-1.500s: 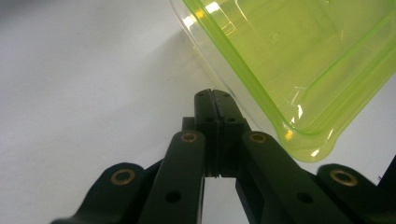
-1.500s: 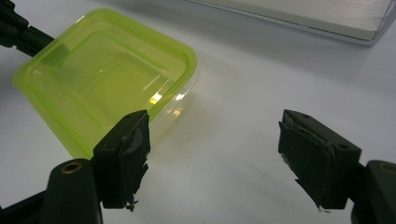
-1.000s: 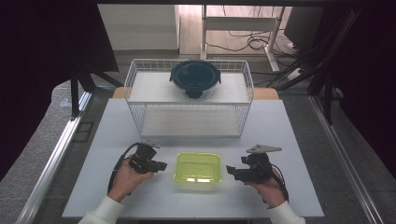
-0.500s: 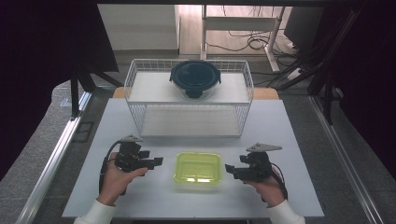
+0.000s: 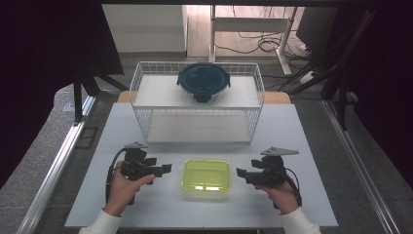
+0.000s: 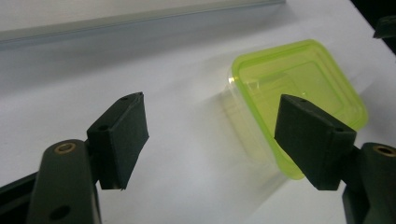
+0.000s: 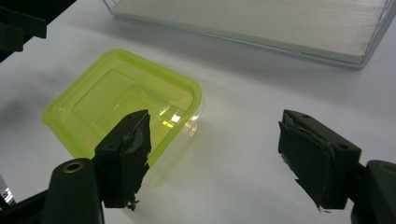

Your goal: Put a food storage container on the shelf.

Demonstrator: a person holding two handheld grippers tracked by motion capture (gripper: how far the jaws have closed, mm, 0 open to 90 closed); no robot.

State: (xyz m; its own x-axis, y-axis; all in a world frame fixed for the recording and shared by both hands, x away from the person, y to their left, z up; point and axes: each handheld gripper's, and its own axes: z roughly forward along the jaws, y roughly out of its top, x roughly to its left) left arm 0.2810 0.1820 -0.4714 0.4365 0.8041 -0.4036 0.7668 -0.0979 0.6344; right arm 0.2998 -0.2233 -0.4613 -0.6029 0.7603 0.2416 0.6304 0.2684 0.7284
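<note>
While both sets of fingers gape empty: one green container (image 5: pixel 206 175), two grippers (image 5: pixel 165 168) (image 5: pixel 242 173).

Bright table (dark surroundings), slightly soft

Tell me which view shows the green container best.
The high view: the whole green container lies unobstructed on the table. The left gripper view has a claw pad overlapping its near corner; the right gripper view has one covering its near edge.

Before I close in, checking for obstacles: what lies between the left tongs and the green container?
Nothing: in the high view, bare white table separates the open left tongs from the green container.
</note>
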